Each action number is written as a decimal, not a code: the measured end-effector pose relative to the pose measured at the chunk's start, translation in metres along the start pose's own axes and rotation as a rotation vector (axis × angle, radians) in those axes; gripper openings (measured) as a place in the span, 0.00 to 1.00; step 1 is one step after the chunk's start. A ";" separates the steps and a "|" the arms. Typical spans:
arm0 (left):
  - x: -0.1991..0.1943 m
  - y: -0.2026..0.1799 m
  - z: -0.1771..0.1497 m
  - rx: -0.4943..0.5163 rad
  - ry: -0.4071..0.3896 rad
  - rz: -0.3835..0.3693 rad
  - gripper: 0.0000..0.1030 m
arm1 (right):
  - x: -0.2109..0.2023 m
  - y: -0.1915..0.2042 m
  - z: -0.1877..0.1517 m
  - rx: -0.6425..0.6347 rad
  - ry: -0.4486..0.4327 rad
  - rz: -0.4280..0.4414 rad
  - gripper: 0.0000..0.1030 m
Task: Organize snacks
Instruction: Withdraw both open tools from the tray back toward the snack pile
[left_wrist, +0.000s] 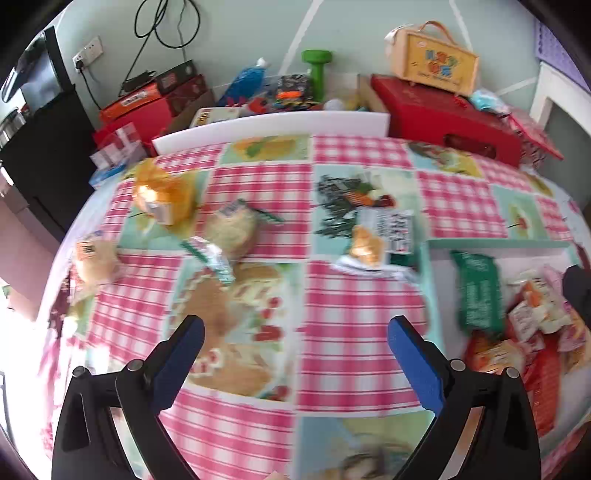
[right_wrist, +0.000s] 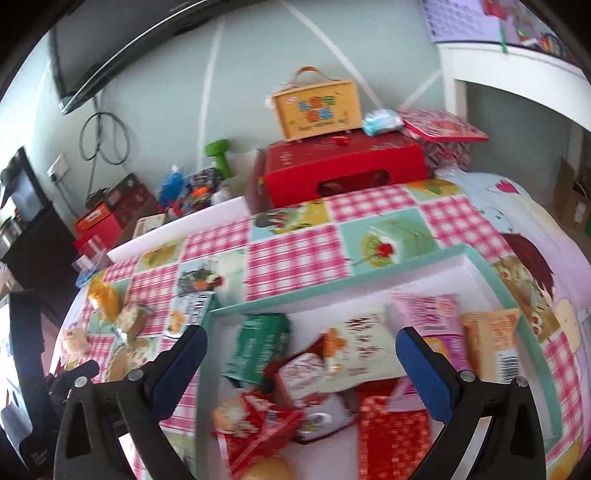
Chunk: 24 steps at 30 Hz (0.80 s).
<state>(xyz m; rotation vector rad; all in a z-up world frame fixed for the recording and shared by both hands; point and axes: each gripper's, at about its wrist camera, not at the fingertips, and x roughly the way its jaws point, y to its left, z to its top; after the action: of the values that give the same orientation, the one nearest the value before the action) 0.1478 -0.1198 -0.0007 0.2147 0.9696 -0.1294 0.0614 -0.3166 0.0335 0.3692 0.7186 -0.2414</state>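
Bright daylight floods in from about nine o'clock, blowing out that edge in both fisheye views, while motion blur smears the checked tablecloth (left_wrist: 354, 295) and snack packets (right_wrist: 332, 369), straight lines bow outward, and black vignetting rings the corners.

Tablecloth (left_wrist: 354, 295): smooth printed sheet with a slight sheen, pink gingham and picture squares. Snack packets (right_wrist: 354, 354): glossy plastic film; tray (right_wrist: 480, 258) of matt card-like material, teal rim, white inside. Both grippers: matt black plastic arms, blue matt finger pads (right_wrist: 424, 376).
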 end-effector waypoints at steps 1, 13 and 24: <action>0.002 0.005 0.000 -0.003 0.005 0.015 0.96 | 0.001 0.005 0.000 -0.009 0.001 0.005 1.00; 0.012 0.058 -0.003 -0.101 0.025 0.040 0.96 | 0.019 0.061 -0.015 -0.080 0.045 0.077 1.00; 0.013 0.097 -0.002 -0.185 0.021 0.019 0.96 | 0.029 0.115 -0.024 -0.153 0.041 0.149 1.00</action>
<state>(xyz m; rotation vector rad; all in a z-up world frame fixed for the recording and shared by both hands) 0.1733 -0.0255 -0.0010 0.0550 0.9938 -0.0198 0.1068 -0.2051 0.0253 0.2806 0.7412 -0.0378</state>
